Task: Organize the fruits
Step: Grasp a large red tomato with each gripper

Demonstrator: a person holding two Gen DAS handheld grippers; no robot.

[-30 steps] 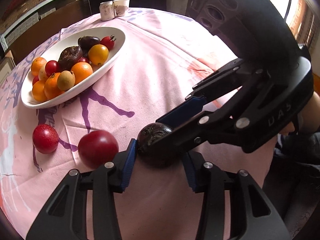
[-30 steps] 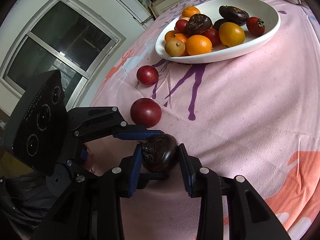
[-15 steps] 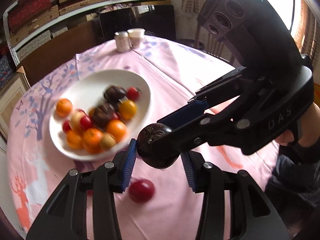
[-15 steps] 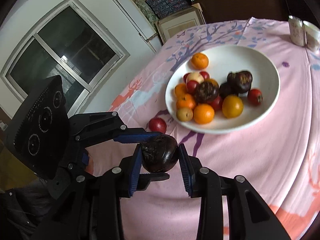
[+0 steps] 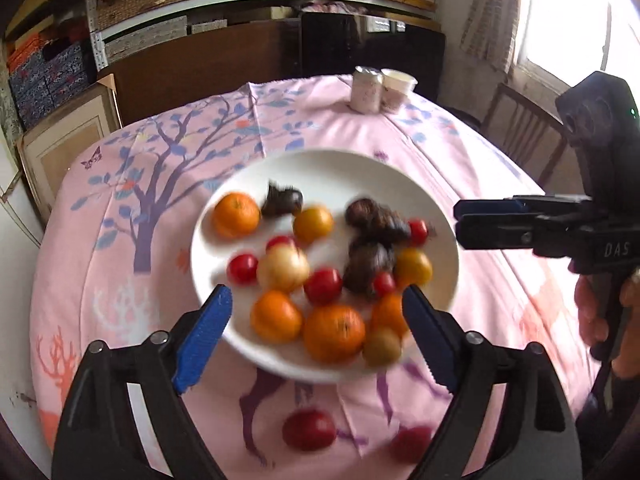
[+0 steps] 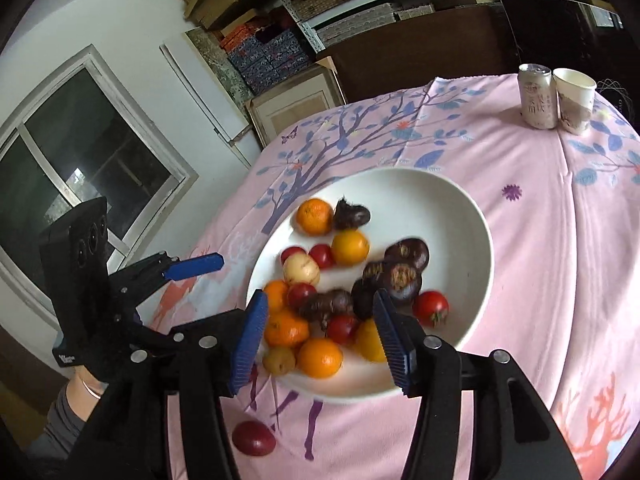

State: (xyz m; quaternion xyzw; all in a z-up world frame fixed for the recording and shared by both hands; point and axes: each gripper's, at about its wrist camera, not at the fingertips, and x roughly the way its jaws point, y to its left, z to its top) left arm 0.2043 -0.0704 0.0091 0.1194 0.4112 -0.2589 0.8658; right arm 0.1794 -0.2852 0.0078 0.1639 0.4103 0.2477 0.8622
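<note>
Pink tablecloth (image 6: 540, 248) | white bowl (image 6: 476, 216): blurred orange, red, dark fruits (image 6: 320, 356) | both jaws wide, empty

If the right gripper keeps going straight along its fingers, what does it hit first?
Most likely the dark fruits piled in the white plate: they sit between the open right gripper fingers. Depth is unclear, so the tomato beside them could come first.
</note>
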